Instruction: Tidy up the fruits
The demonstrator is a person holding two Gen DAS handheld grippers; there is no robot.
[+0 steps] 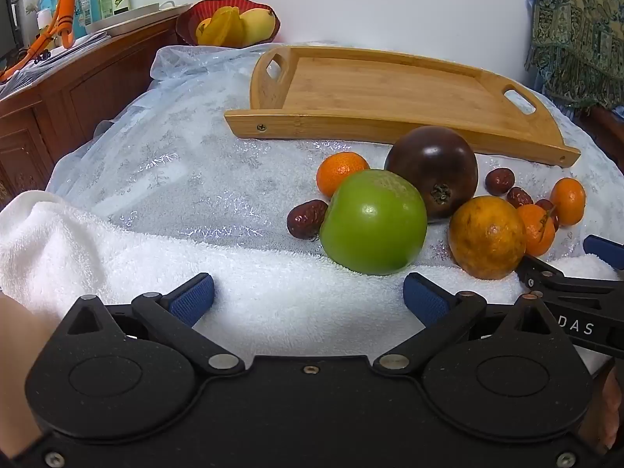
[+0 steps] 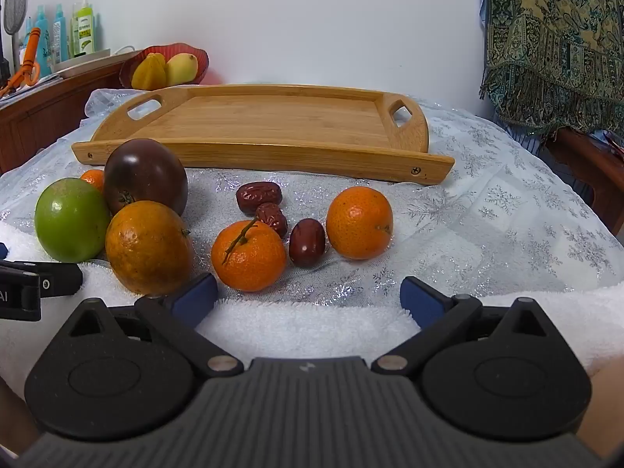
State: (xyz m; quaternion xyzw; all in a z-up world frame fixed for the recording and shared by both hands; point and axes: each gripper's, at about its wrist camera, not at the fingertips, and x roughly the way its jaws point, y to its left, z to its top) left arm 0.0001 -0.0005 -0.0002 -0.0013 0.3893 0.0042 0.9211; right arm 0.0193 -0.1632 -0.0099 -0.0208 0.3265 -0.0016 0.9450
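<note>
Loose fruit lies on a silvery cloth in front of an empty wooden tray (image 1: 390, 89) (image 2: 273, 124). A green apple (image 1: 373, 221) (image 2: 71, 219), a dark purple round fruit (image 1: 433, 169) (image 2: 146, 175) and a large dull orange (image 1: 486, 237) (image 2: 150, 247) sit close together. Small tangerines (image 2: 249, 256) (image 2: 359, 222) (image 1: 340, 171) and red dates (image 2: 259, 195) (image 2: 307, 241) (image 1: 307, 219) lie around them. My left gripper (image 1: 308, 298) stands open over the white towel, just short of the apple. My right gripper (image 2: 308, 296) is open too, nothing between its fingers, just short of the stemmed tangerine.
A white towel (image 1: 117, 249) (image 2: 312, 323) covers the near edge. A red bowl (image 1: 228, 19) (image 2: 163, 64) of yellow fruit stands behind the tray beside a wooden sideboard (image 1: 58, 105) with bottles. A patterned green cloth (image 2: 553, 39) hangs at the right.
</note>
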